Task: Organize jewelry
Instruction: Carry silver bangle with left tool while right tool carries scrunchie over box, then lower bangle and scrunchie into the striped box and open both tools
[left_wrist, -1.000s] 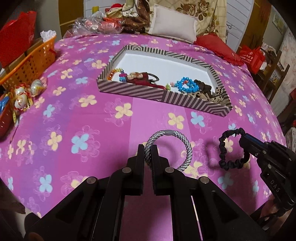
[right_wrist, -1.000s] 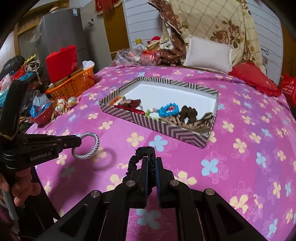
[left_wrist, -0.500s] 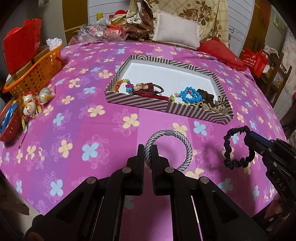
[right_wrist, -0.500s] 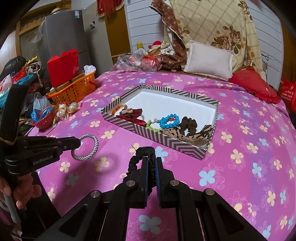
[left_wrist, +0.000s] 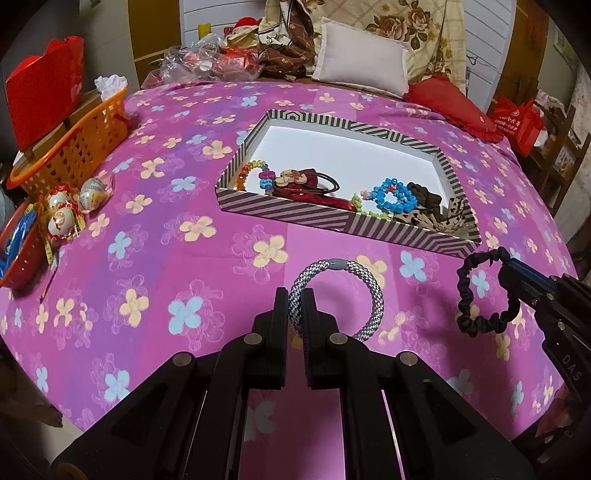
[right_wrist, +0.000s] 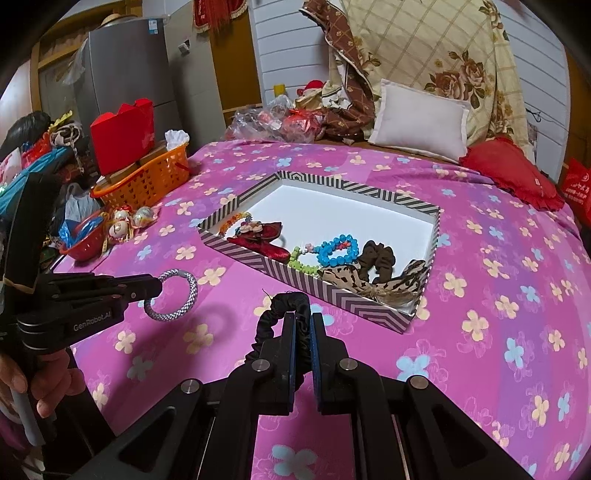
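Left gripper (left_wrist: 295, 308) up close: matte black all over, two flat narrow fingers on angular linkage arms, round silver pins at every pivot. Right gripper (right_wrist: 303, 332) is the same build, with blue pads lining its fingers' inner faces. From the side, white "GenRobot.AI" lettering runs along the left body; the right body carries "DAS". A person's hand (right_wrist: 40, 384) wraps a pale grey handle.

A woven grey-and-white hair tie (left_wrist: 334, 295) with a smooth grey clasp is showing a braided, faintly shiny cord at lower centre. The black scrunchie (left_wrist: 484, 295) at right is looking like matt, ruffled cloth. The striped box (left_wrist: 343, 221) is appearing as smooth cardboard, on a printed cloth bedspread (left_wrist: 147, 221). The orange basket (left_wrist: 74, 151) at upper left is looking like glossy plastic.
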